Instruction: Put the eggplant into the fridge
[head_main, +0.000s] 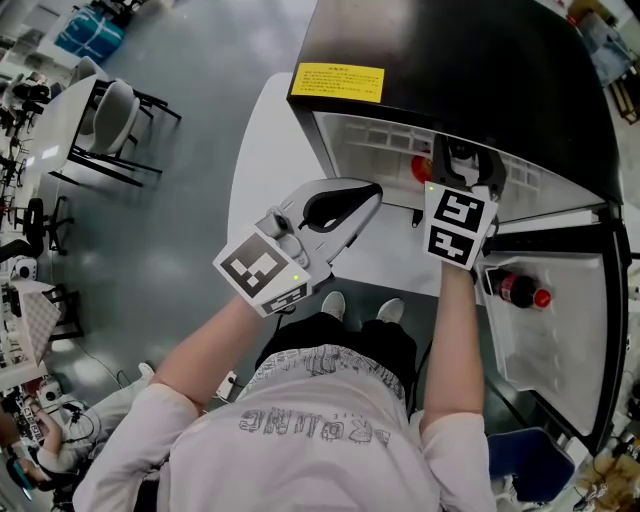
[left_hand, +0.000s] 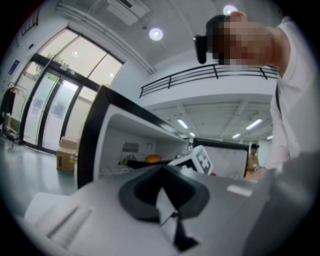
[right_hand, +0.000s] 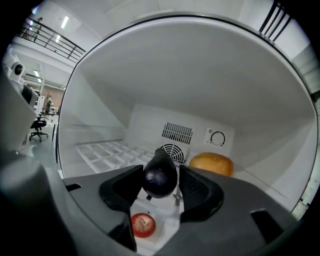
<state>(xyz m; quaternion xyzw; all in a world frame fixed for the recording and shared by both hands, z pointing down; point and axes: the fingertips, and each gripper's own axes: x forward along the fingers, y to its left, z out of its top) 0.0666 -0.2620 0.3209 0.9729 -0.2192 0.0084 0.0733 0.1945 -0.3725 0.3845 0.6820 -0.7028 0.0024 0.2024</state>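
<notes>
The eggplant (right_hand: 160, 175) hung inside the white compartment of the fridge (head_main: 450, 60). It was dark and glossy, gripped near one end between the pads of my right tool (right_hand: 161, 189), whose jaws stood wide only because the vegetable filled them. Its far end pointed toward the vent grille (right_hand: 177, 133) on the back wall, and it rested on no shelf. Directly below it, seen through the gap in the tool, lay a red apple (right_hand: 142, 225). Toward the back right sat an orange fruit (right_hand: 212, 164), under the thermostat dial (right_hand: 217, 138). A white gridded shelf (right_hand: 107, 152) ran along the left. In the head view the fridge stood on a pale round surface (head_main: 265, 150), its door (head_main: 560, 340) swung open to the right with a cola bottle (head_main: 515, 290) in the rack. My left tool (head_main: 368, 192) hovered outside the opening, jaws together on nothing. I judged the placing nearly done, with only the set-down and release left. The main risk was the drop: let go from up there, the smooth eggplant would likely land on the apple and roll toward the open front. Its skin looked slick and the hold was off-centre, so it could swivel or slip if I tilted. Pushing deeper could nudge the orange fruit. Nothing held the door, so it could swing against my right arm.
</notes>
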